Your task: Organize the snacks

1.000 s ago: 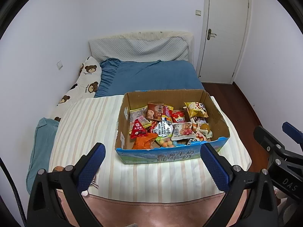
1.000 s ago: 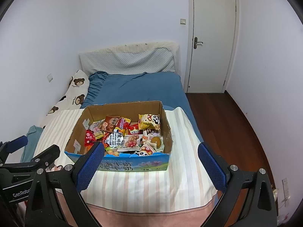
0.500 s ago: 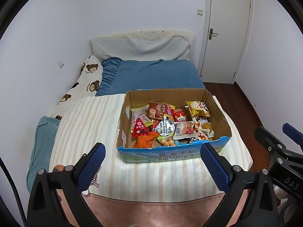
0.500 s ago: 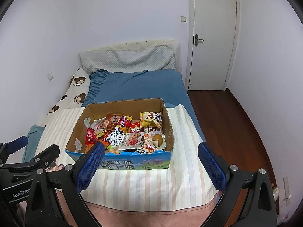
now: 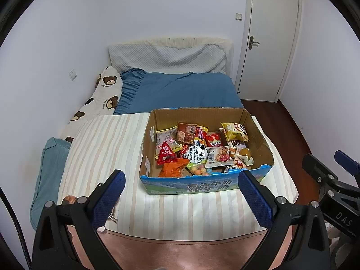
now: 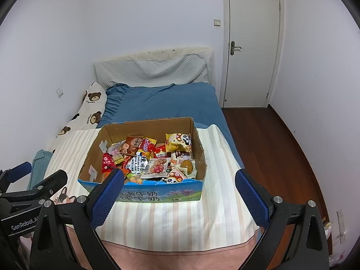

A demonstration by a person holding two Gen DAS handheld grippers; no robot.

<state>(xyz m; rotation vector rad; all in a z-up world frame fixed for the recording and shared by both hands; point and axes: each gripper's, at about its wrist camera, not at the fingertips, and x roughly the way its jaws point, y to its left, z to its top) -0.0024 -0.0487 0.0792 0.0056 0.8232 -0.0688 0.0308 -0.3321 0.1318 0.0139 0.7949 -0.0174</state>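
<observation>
Many snacks (image 5: 198,150) — box (image 5: 189,185) long axis crosswise, upright

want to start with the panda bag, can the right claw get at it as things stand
Probably yes. The right claw is open and empty, short of the box. The yellow panda bag lies on top of the pile at the far right, nothing over it; the claw must clear the near wall.
</observation>
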